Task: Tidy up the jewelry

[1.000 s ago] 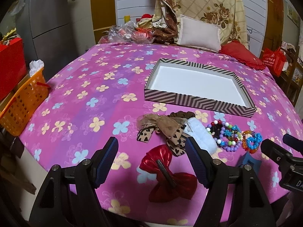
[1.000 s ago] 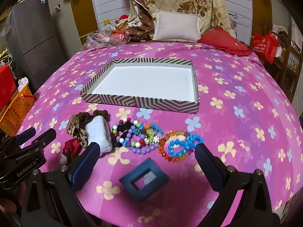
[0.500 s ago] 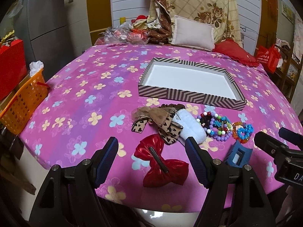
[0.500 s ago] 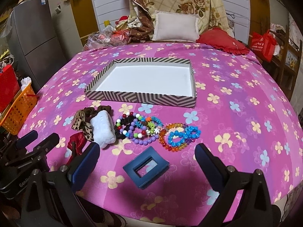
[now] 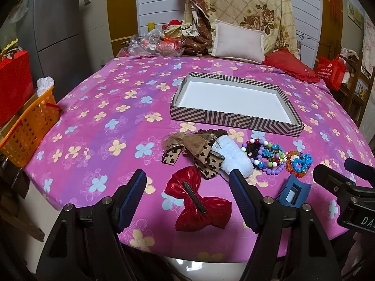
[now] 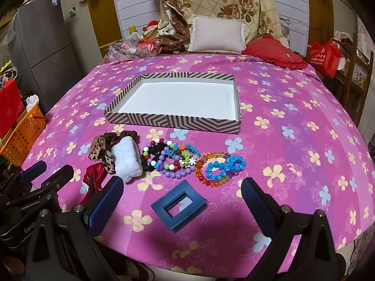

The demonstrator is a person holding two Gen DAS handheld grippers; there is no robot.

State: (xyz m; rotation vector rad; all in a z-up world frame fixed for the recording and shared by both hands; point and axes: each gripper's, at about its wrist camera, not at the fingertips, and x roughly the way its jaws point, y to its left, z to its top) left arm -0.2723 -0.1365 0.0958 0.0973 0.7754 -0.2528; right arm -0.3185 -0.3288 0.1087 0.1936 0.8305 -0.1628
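A striped box lid tray (image 5: 234, 118) (image 6: 173, 120) with a white, empty inside lies on the pink flowered bedspread. In front of it lie a leopard bow (image 5: 201, 154), a white fluffy hair tie (image 5: 234, 157) (image 6: 126, 159), bead bracelets (image 5: 267, 155) (image 6: 171, 159), blue and orange bracelets (image 5: 301, 161) (image 6: 220, 169), a red bow clip (image 5: 196, 199) and a blue claw clip (image 5: 293, 190) (image 6: 179, 207). My left gripper (image 5: 187, 199) is open above the red bow. My right gripper (image 6: 181, 207) is open around the blue clip, above it.
An orange basket (image 5: 28, 128) stands off the bed's left edge. Pillows (image 5: 238, 42) and a bag of clutter (image 5: 154, 44) lie at the far end. A red bag (image 5: 331, 72) hangs at the right. The near bed edge runs just under both grippers.
Both grippers have pulled back and risen a little from the bed; the items look smaller and farther. Nothing on the bed has moved.
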